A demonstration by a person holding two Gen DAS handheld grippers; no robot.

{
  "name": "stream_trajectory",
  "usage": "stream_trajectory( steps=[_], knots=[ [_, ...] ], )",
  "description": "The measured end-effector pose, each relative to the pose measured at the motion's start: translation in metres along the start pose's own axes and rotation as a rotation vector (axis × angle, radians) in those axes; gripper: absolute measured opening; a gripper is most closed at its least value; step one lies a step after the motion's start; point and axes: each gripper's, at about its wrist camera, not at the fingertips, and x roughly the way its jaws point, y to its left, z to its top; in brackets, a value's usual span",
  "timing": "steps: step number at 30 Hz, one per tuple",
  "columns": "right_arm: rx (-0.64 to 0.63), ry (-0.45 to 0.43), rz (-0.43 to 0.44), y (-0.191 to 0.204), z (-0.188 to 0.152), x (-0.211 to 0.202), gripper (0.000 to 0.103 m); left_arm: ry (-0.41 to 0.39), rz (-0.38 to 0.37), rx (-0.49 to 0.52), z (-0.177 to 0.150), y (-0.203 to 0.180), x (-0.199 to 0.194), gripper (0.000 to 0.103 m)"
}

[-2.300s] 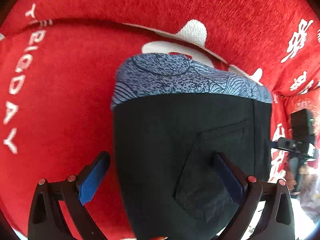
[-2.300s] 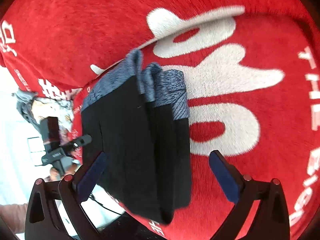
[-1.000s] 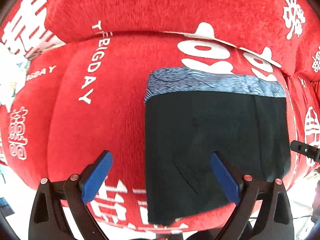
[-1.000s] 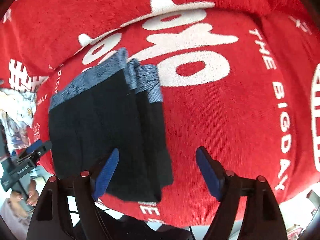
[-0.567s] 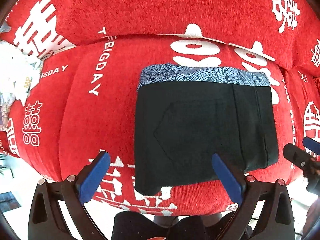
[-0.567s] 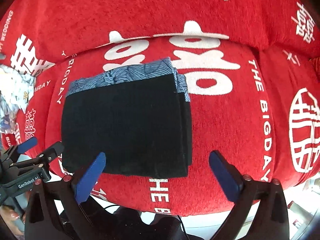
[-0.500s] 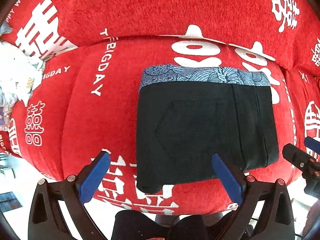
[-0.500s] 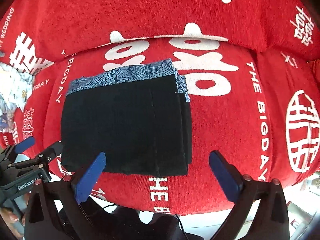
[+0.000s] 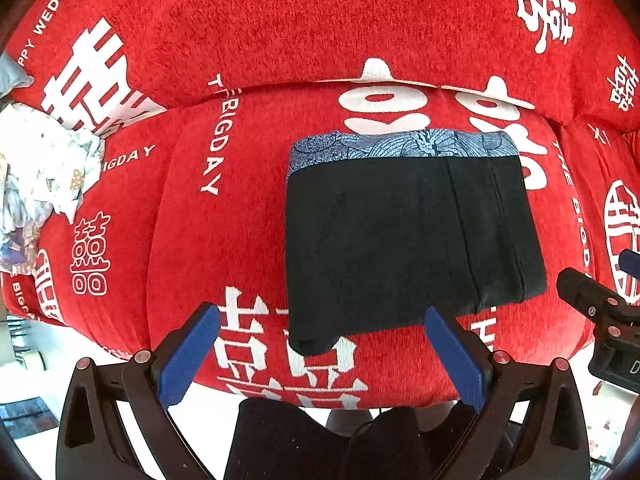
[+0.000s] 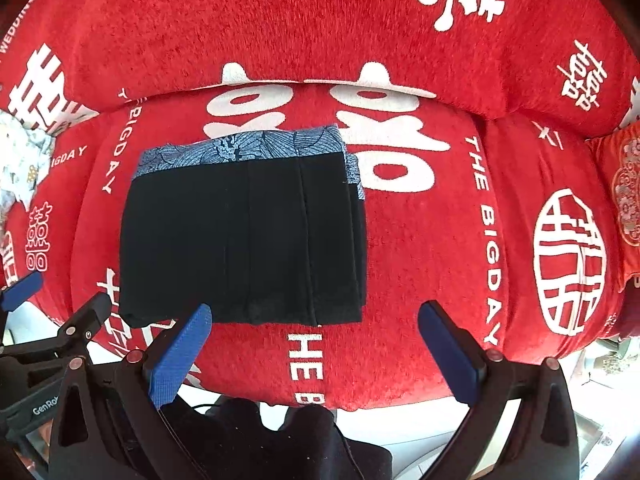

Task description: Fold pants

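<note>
The black pants (image 9: 404, 236) lie folded into a flat rectangle on the red sofa seat (image 9: 224, 240), with their blue patterned waistband (image 9: 400, 146) along the far edge. They also show in the right wrist view (image 10: 244, 236). My left gripper (image 9: 320, 316) is open and empty, held back in front of the pants' near edge. My right gripper (image 10: 314, 316) is open and empty, off the pants' near right corner. Each gripper shows at the edge of the other's view: the right one (image 9: 600, 312) and the left one (image 10: 52, 320).
The sofa cover is red with white lettering, and its backrest (image 10: 320, 20) rises behind the seat. A crumpled pale cloth (image 9: 44, 168) lies at the seat's left end. A red patterned cushion (image 10: 624, 188) sits at the far right. The seat's front edge drops to a pale floor.
Both grippers have pulled back and away from the folded pants, so more of the sofa shows. The pants have stayed flat in place.
</note>
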Motion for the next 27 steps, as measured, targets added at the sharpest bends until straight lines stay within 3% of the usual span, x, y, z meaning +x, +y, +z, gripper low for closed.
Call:
stream_trajectory(
  steps=[27],
  knots=[
    [0.009,-0.012,-0.002,0.008,-0.009,-0.016,0.103,0.002,0.000,-0.014,0.003,-0.002,-0.013,0.102]
  ],
)
